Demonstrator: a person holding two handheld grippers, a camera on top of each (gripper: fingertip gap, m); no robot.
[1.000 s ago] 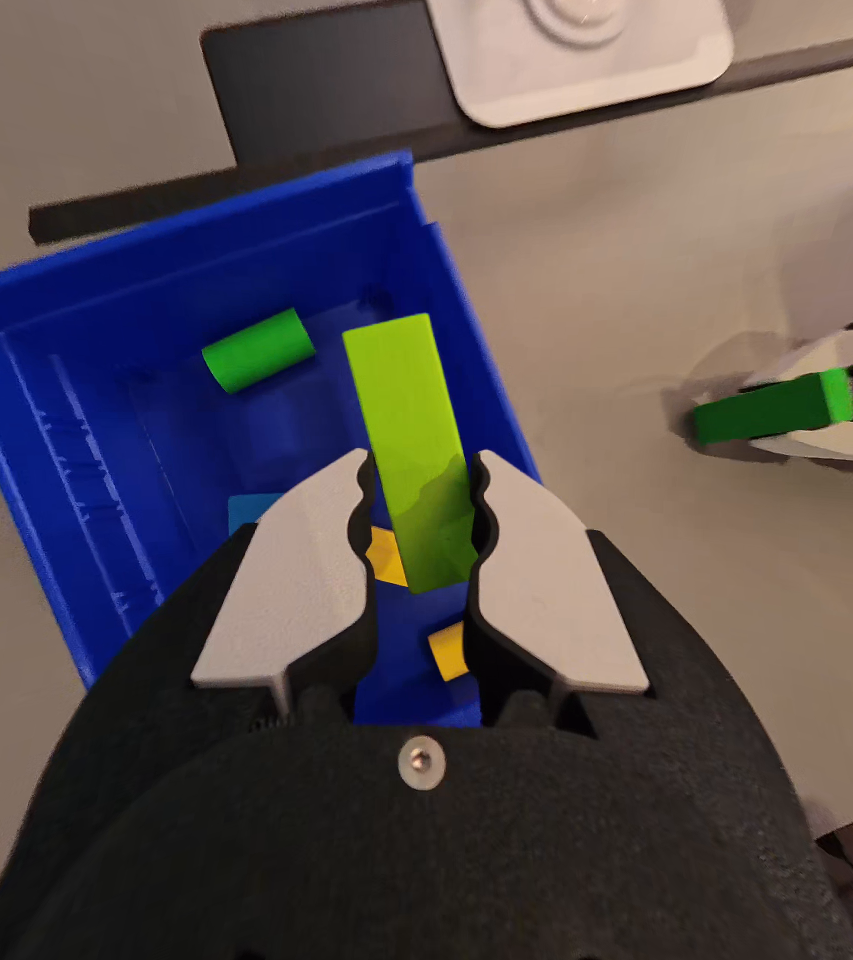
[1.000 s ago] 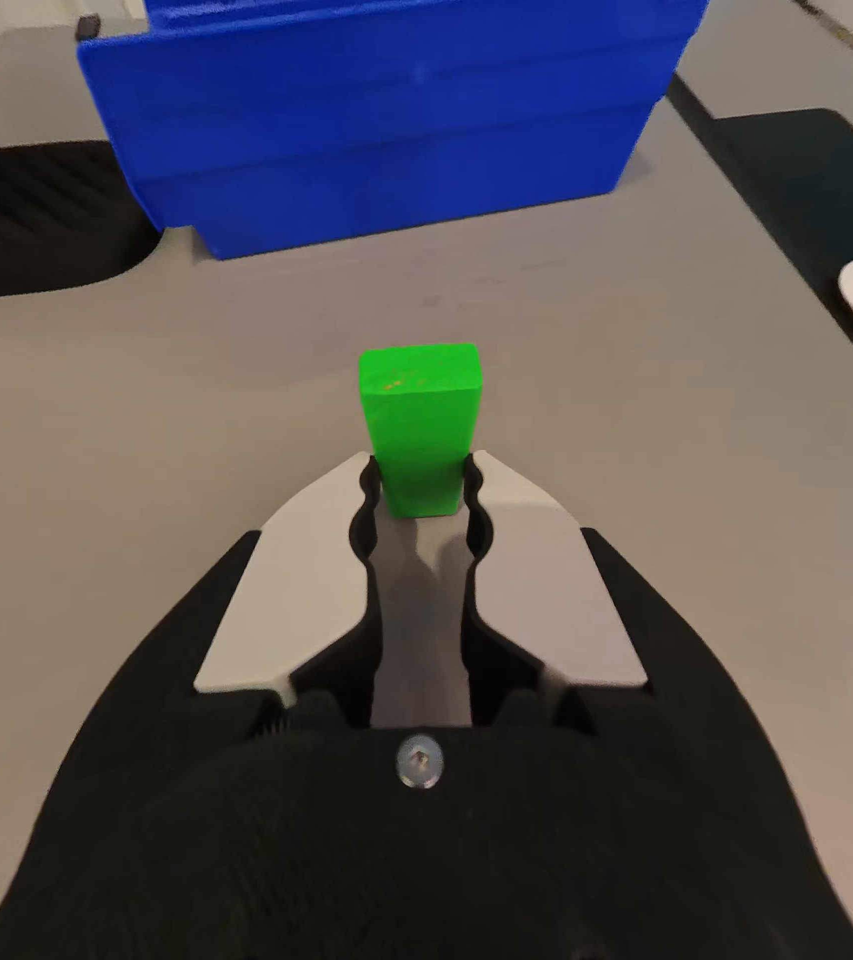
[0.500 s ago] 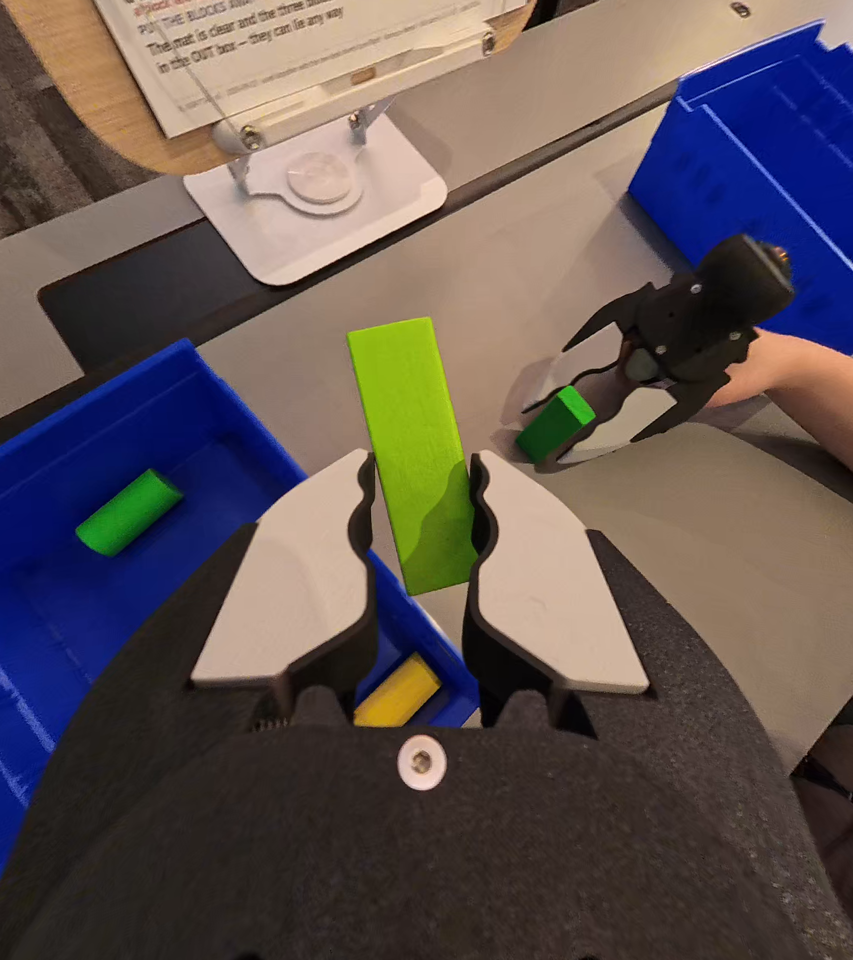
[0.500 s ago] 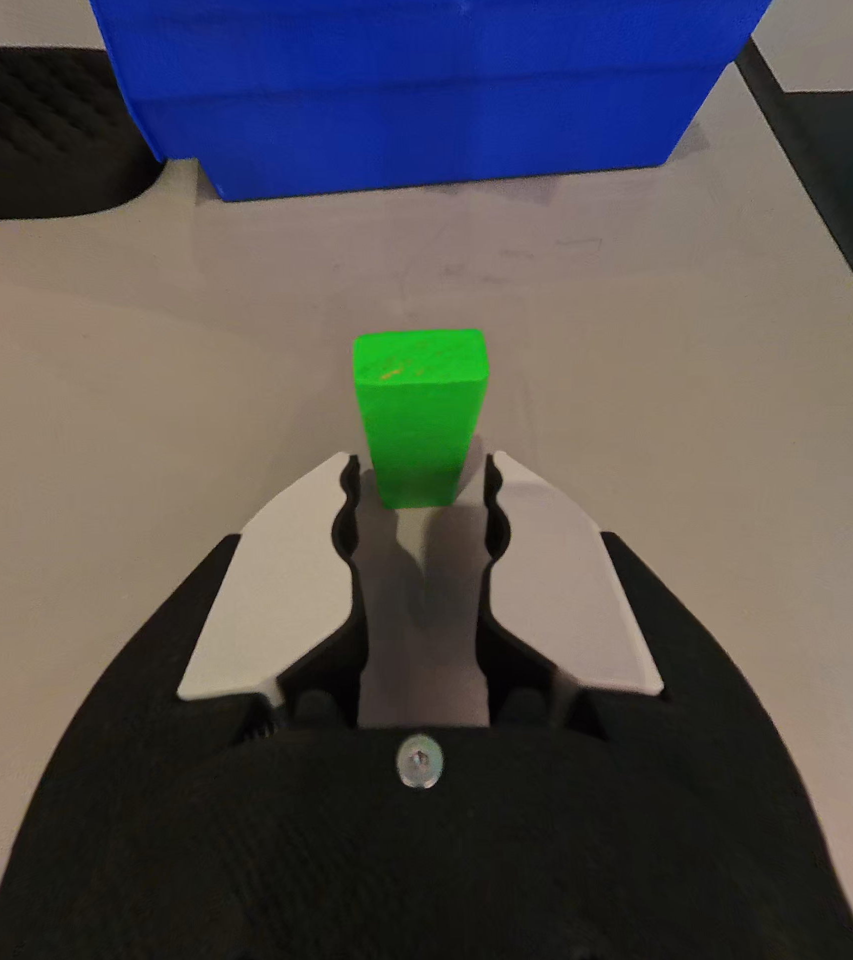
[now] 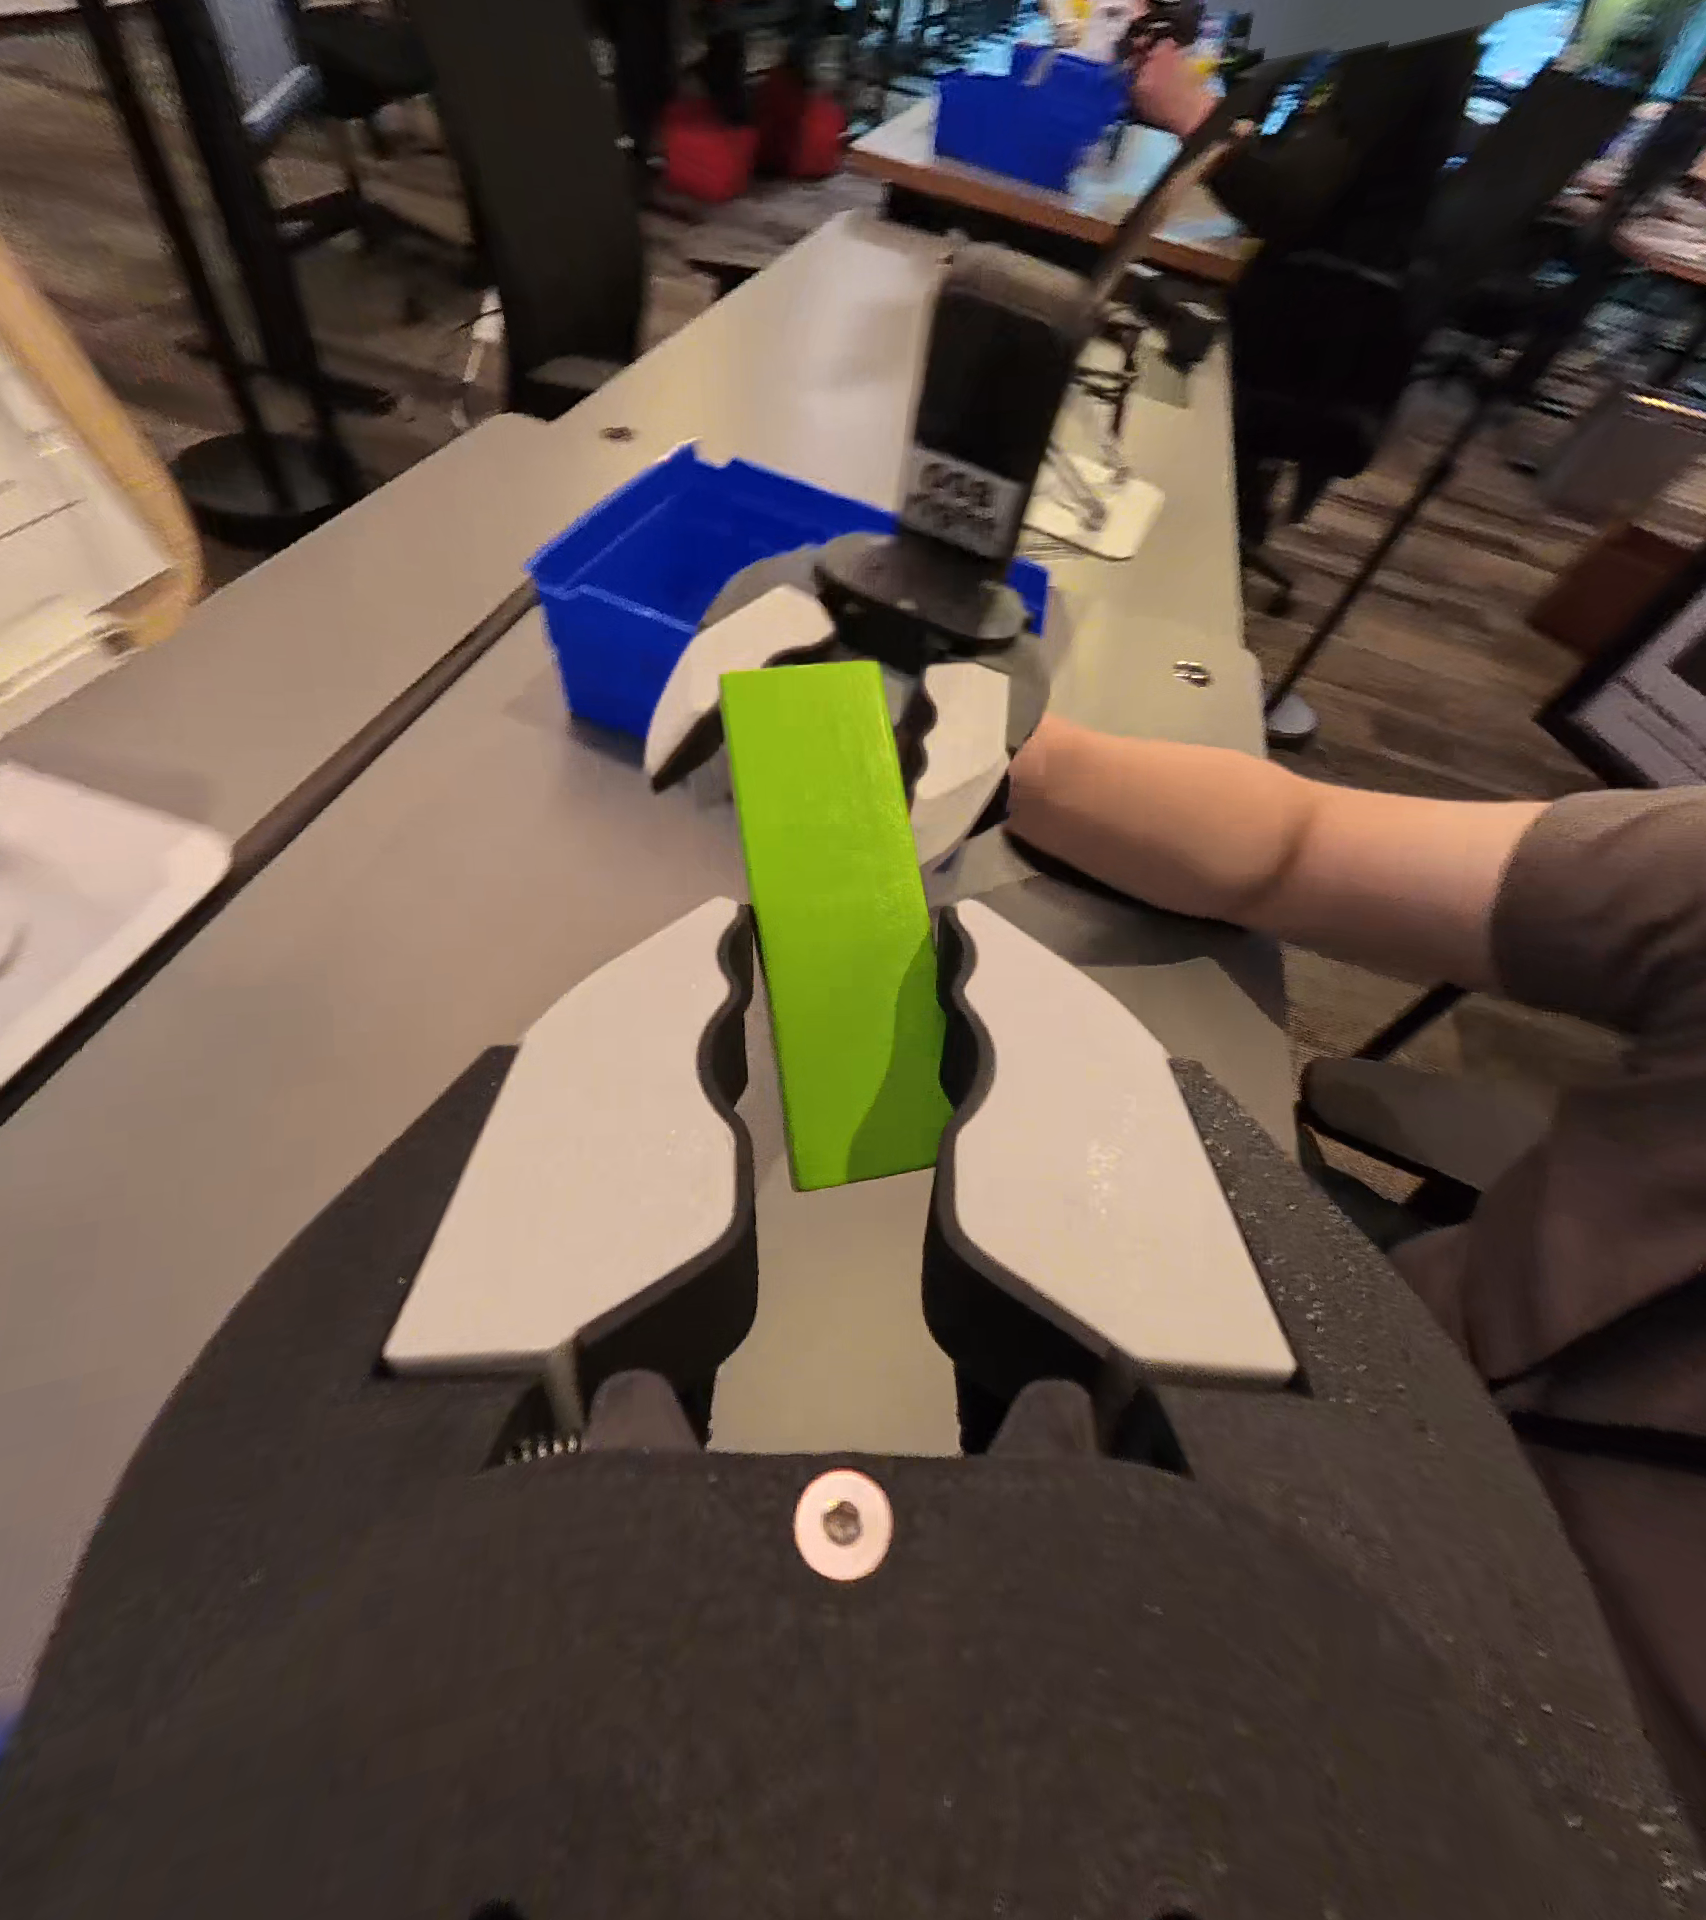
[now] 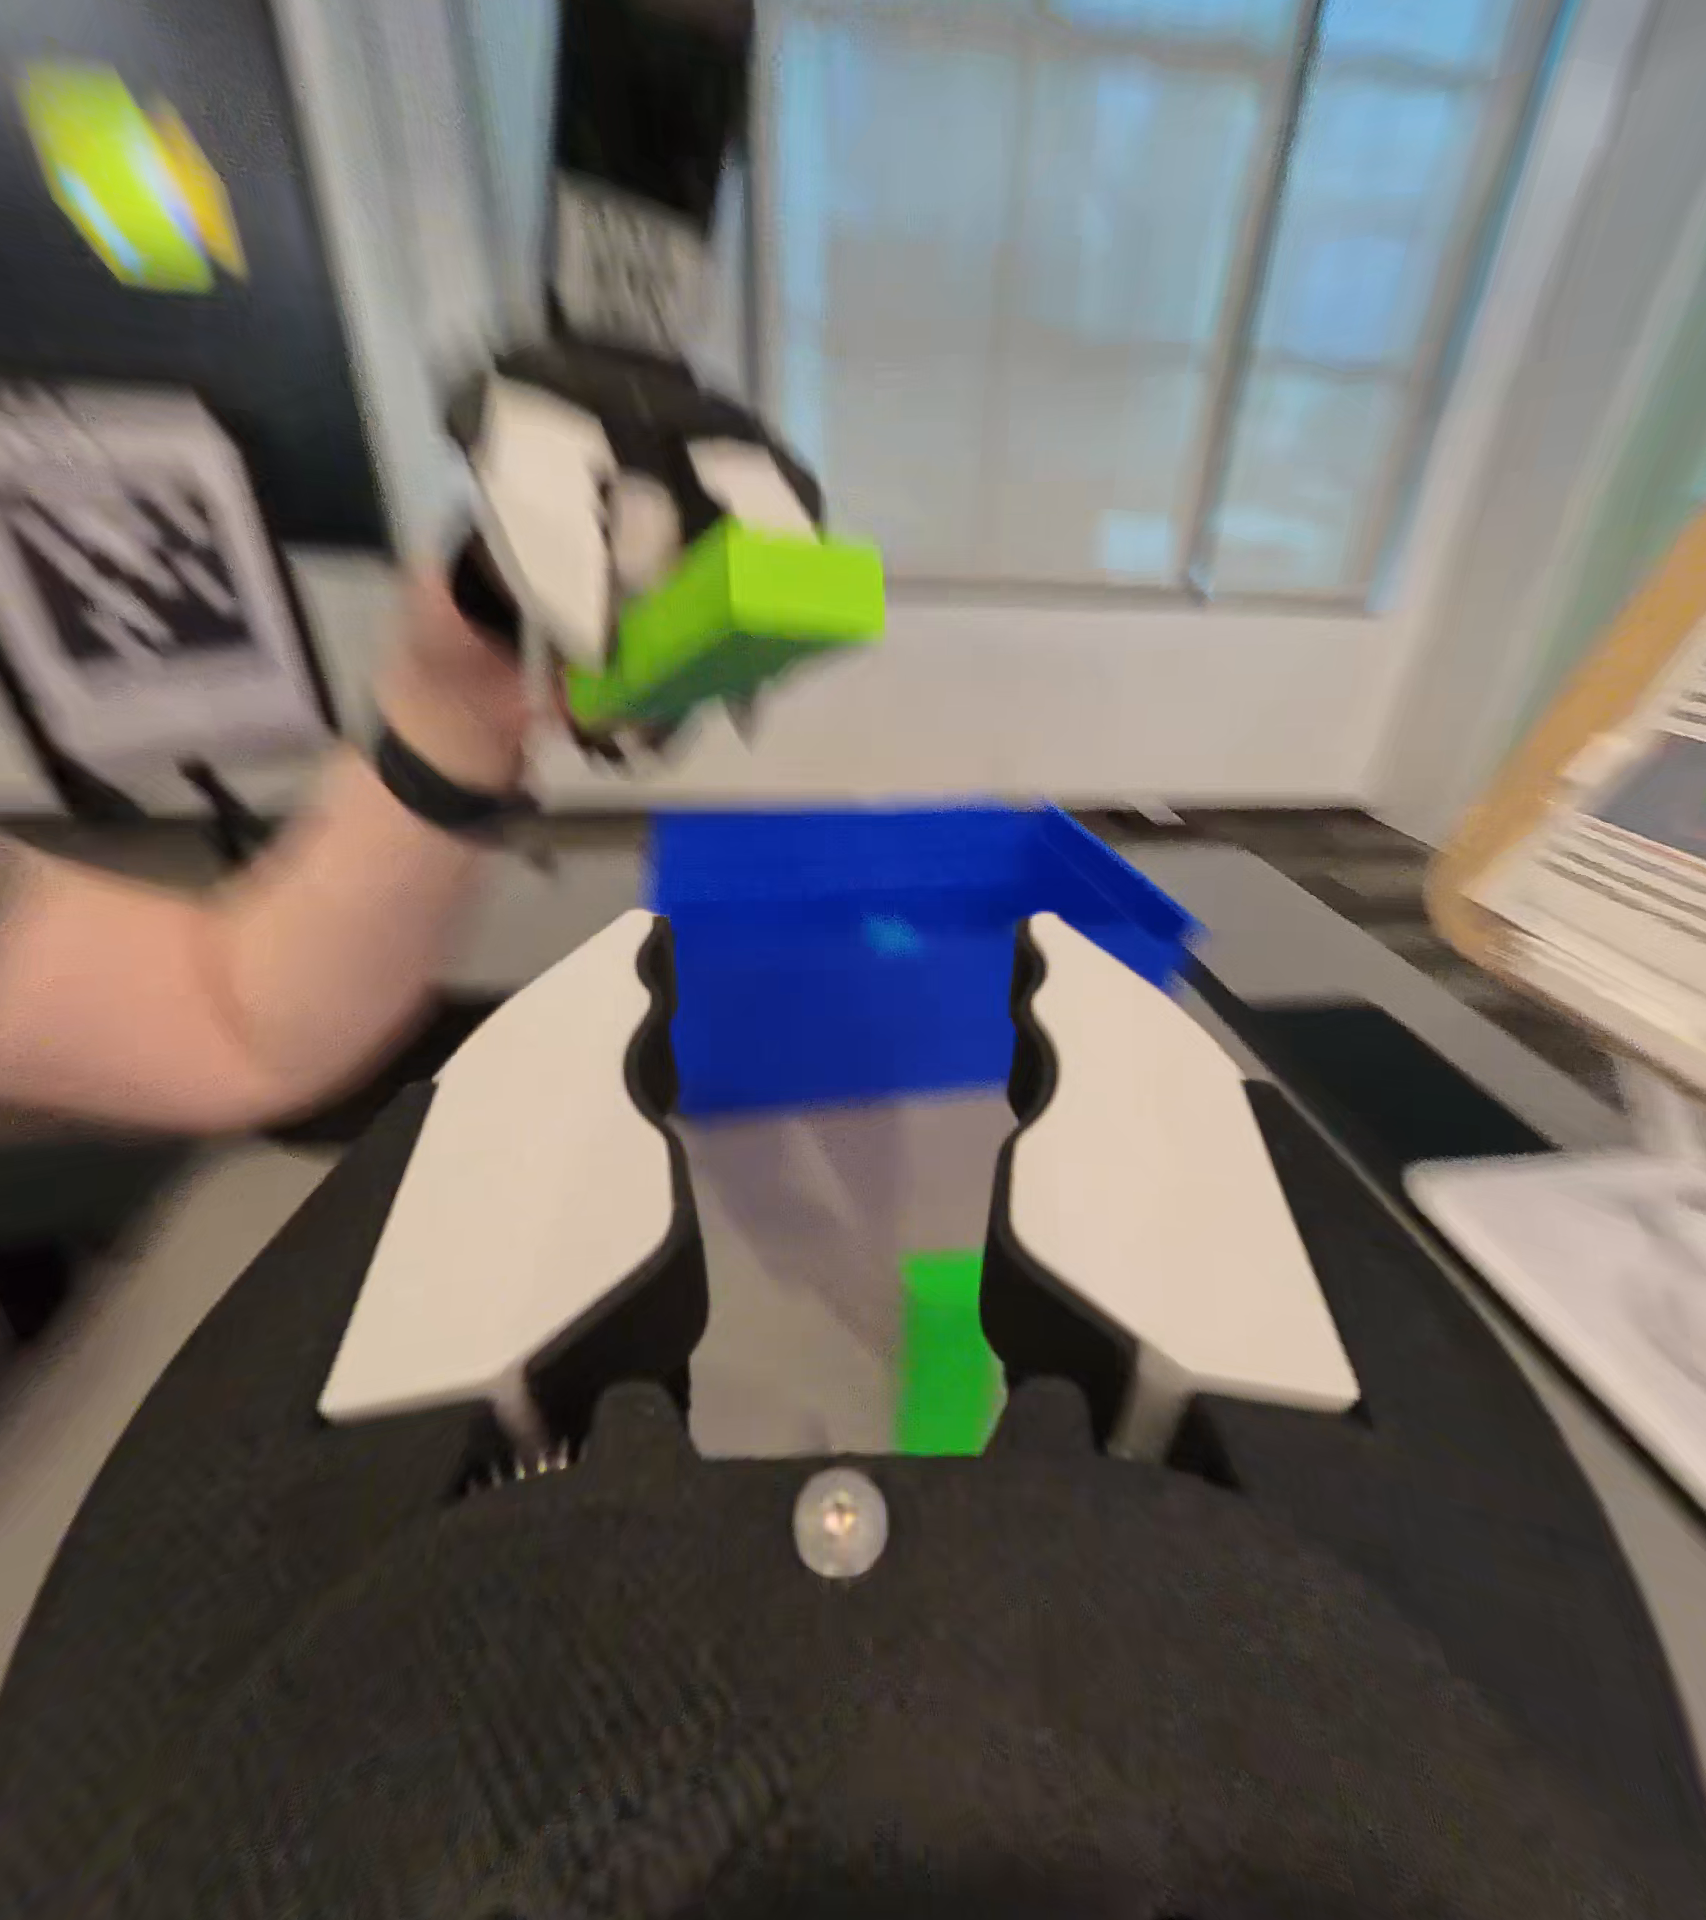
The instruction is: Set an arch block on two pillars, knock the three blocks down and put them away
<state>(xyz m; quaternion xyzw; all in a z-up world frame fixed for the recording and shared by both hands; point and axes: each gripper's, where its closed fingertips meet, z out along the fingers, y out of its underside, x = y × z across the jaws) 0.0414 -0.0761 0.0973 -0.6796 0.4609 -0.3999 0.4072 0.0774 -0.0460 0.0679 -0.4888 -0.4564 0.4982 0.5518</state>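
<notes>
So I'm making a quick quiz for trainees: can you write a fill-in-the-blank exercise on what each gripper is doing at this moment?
1. The left gripper is shut on a long lime-green ____.
2. The right gripper has its jaws ____ and holds nothing.
3. The darker green block stands on the grey table between the right gripper's ____.
4. Beyond the right gripper's fingertips sits a bin coloured ____.

Missing words: block; open; fingers; blue
</notes>
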